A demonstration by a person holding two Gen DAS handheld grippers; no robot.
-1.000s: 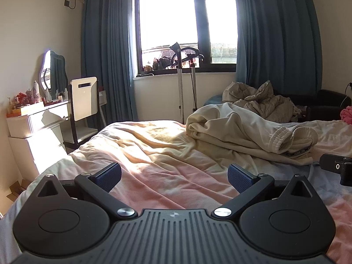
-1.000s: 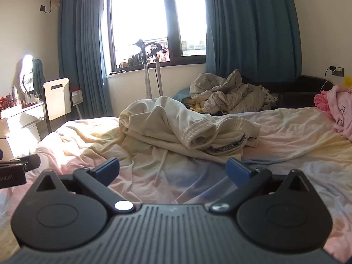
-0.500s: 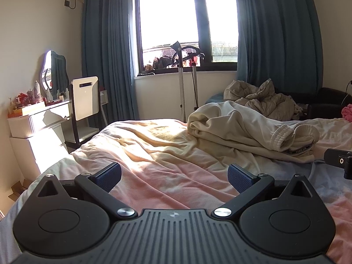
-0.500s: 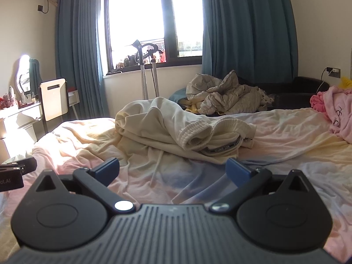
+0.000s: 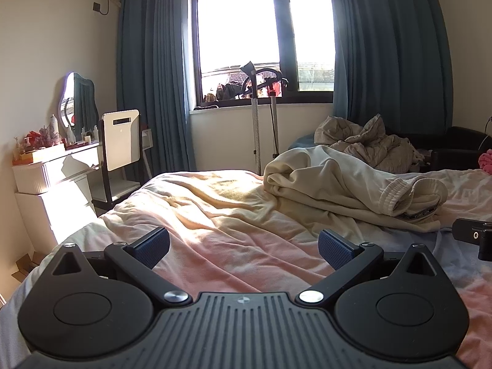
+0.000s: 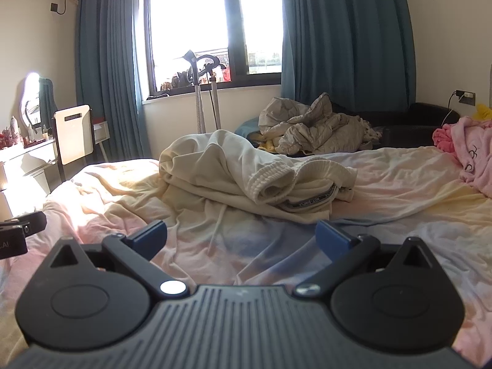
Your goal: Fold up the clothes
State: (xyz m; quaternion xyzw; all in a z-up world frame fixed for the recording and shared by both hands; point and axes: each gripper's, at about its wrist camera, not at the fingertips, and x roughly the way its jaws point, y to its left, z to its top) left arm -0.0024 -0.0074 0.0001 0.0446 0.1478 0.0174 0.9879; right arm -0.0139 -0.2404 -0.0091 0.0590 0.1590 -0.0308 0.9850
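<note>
both grippers, left gripper (image 5: pixel 243 247) and right gripper (image 6: pixel 241 238), hover spread wide and empty over the bed sheet (image 6: pixel 399 184) before a crumpled cream sweatshirt (image 6: pixel 233 169) (its black neck tape lettering is unreadable).

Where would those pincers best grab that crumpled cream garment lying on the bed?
Probably the ribbed cuff of the cream garment. It sticks out toward the open right gripper as a thick rolled edge raised off the sheet, so coming straight in from the near side, low, should catch it alone.

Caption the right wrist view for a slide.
Open right claw hovers over the bed, facing a crumpled cream garment.
</note>
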